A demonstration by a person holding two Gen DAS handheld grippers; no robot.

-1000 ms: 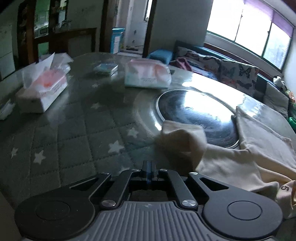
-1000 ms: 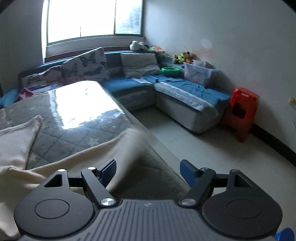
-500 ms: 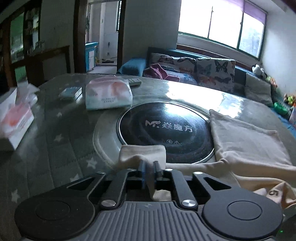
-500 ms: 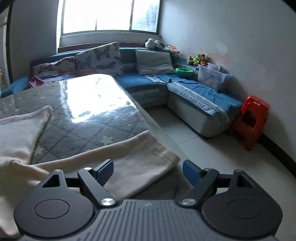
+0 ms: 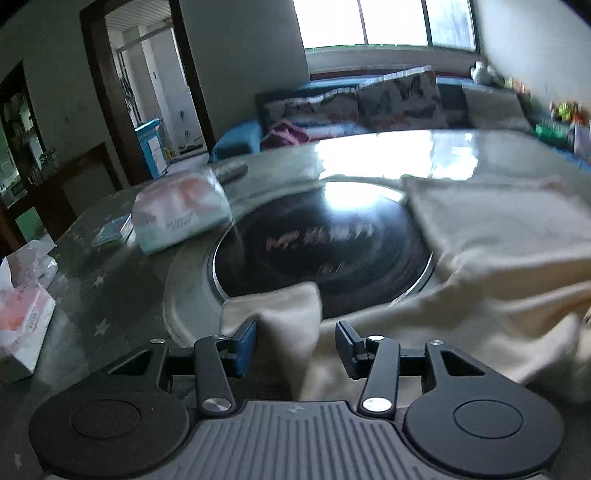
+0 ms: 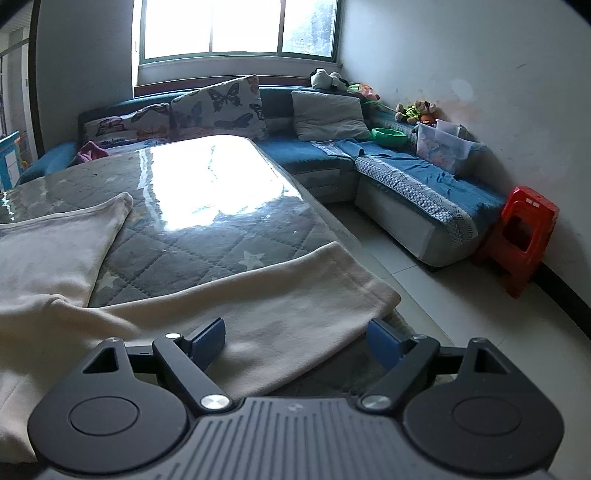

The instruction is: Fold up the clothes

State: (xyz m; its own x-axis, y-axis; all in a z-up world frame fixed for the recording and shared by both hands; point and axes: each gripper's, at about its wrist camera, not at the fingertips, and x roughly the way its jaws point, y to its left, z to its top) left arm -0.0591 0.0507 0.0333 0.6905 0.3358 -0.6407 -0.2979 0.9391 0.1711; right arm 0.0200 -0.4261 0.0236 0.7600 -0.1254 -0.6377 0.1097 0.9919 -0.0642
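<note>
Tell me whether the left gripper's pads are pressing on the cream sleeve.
Apart. In the left wrist view the left gripper, jaws just opening, straddles the cream sleeve; a gap shows beside the right-hand pad.

Daylight pours through the far window (image 6: pixel 236 27) onto a blue corner sofa (image 6: pixel 406 173) with butterfly cushions (image 6: pixel 218 105). A red plastic stool (image 6: pixel 521 240) stands by the pale right wall on a light tiled floor (image 6: pixel 424 288). A dark-framed doorway (image 5: pixel 147 88) opens far left.

Lying on the star-quilted counter (image 5: pixel 110 295): a round black cooktop (image 5: pixel 321 251), a pink tissue pack (image 5: pixel 181 212) just beside it, an open tissue box (image 5: pixel 22 317) farther left. Standing beyond: a blue sofa (image 6: pixel 413 173) bearing butterfly cushions (image 6: pixel 221 103), a red stool (image 6: pixel 517 240) against the wall.
</note>
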